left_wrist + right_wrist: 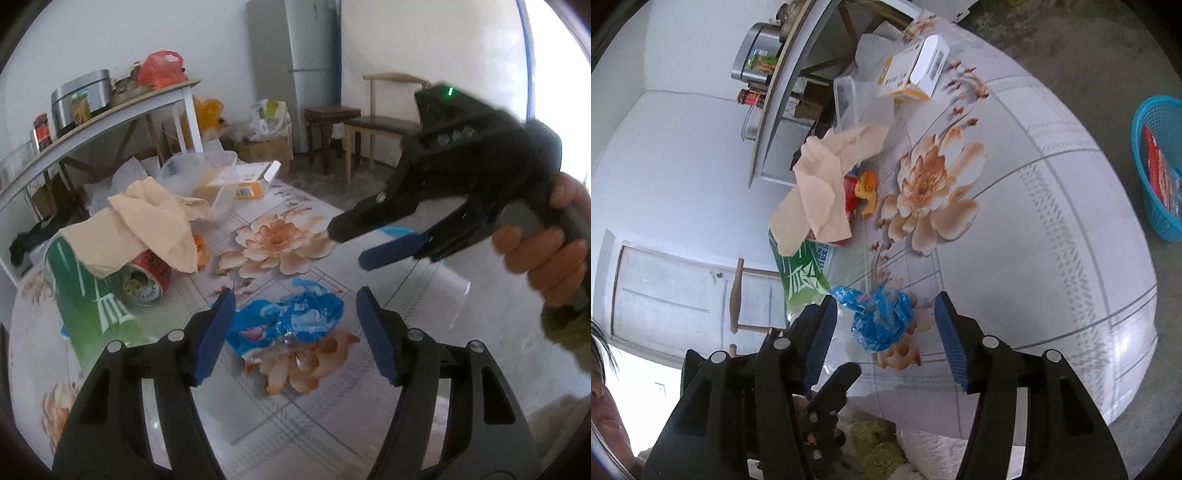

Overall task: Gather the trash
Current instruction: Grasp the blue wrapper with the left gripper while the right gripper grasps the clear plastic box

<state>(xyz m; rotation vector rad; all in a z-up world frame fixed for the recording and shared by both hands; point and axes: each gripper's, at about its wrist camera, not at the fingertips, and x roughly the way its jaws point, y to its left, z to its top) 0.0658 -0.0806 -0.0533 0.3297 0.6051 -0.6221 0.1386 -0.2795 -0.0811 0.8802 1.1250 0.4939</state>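
Observation:
A crumpled blue wrapper [291, 317] lies on the flowered tablecloth [332, 413]. My left gripper [295, 332] hovers just in front of it, open, its blue pads on either side and clear of the foil. In the same view my right gripper [351, 245] comes in from the right, held by a hand, open and empty. The right wrist view shows the wrapper [882, 321] lying between the spread jaws of the right gripper [886, 339], untouched. One black finger [842, 376] of the left gripper shows below.
On the left of the table lie a green packet [92, 295], a red can [147, 277] under beige paper [147, 225], a clear tub [210, 173] and an orange box [251, 181]. A clear cup [448, 291] lies on the right. On the floor stands a blue basket [1156, 166].

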